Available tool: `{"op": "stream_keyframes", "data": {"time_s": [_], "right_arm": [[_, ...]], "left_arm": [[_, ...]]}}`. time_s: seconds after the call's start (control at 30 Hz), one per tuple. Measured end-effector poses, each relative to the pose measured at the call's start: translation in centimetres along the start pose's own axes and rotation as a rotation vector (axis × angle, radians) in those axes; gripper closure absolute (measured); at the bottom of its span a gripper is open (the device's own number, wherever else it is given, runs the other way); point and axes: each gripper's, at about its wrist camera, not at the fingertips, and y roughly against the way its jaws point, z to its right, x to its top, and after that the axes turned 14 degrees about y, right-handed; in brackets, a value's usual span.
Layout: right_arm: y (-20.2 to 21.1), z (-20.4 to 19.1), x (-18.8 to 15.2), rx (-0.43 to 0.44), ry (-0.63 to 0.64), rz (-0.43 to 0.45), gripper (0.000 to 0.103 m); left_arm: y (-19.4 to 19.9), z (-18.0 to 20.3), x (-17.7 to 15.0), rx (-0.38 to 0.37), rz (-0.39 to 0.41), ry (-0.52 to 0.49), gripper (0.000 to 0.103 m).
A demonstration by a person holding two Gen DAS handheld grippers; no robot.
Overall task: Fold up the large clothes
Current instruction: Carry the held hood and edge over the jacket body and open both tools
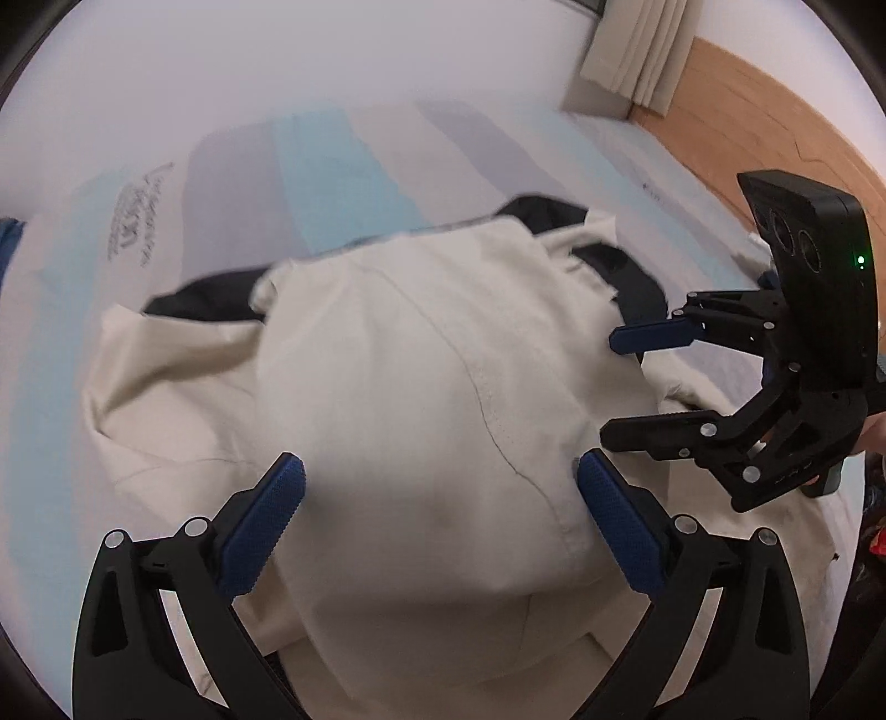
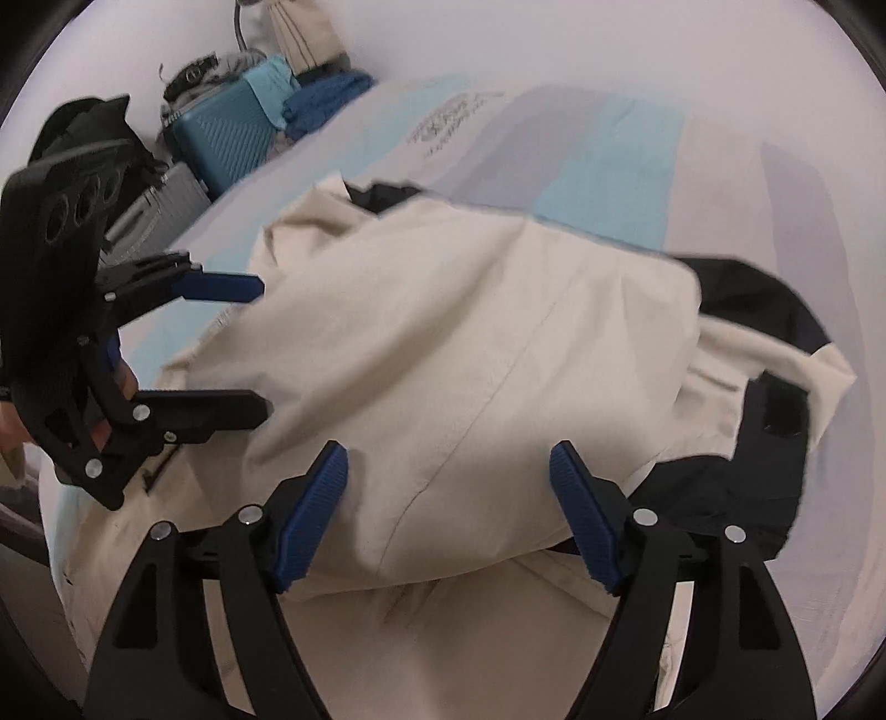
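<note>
A large cream garment with black parts [image 1: 421, 387] lies bunched on the bed; it also shows in the right wrist view [image 2: 470, 354]. My left gripper [image 1: 440, 476] is open, its blue pads on either side of a raised cream fold, holding nothing. My right gripper [image 2: 448, 471] is open over the same garment. The right gripper shows in the left wrist view [image 1: 620, 382], open at the garment's right edge. The left gripper shows in the right wrist view [image 2: 263, 349], open at the garment's left edge.
The bed sheet [image 1: 343, 166] has pale blue, lilac and white stripes. A wooden floor [image 1: 775, 111] and a curtain [image 1: 642, 50] lie beyond the bed. A teal suitcase [image 2: 221, 138], a grey case [image 2: 160, 205] and blue clothes [image 2: 326, 99] stand beside the bed.
</note>
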Motion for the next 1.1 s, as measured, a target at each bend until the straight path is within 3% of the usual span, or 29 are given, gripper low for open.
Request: {"op": "stream_keyframes", "data": {"time_s": [0.33,1.1], "right_arm": [[-4.4,0.5,-2.5,0.003,0.023,-0.070,0.031],[-7.2,-0.5,-3.6,-0.095,0.031,-0.047,0.028]], "left_arm": [[-5.4,-1.4,-2.9,0.067,-0.079,-0.008,0.005],[-8.1,-2.1,-5.2,0.130,-0.034,-0.008,0.005]]}}
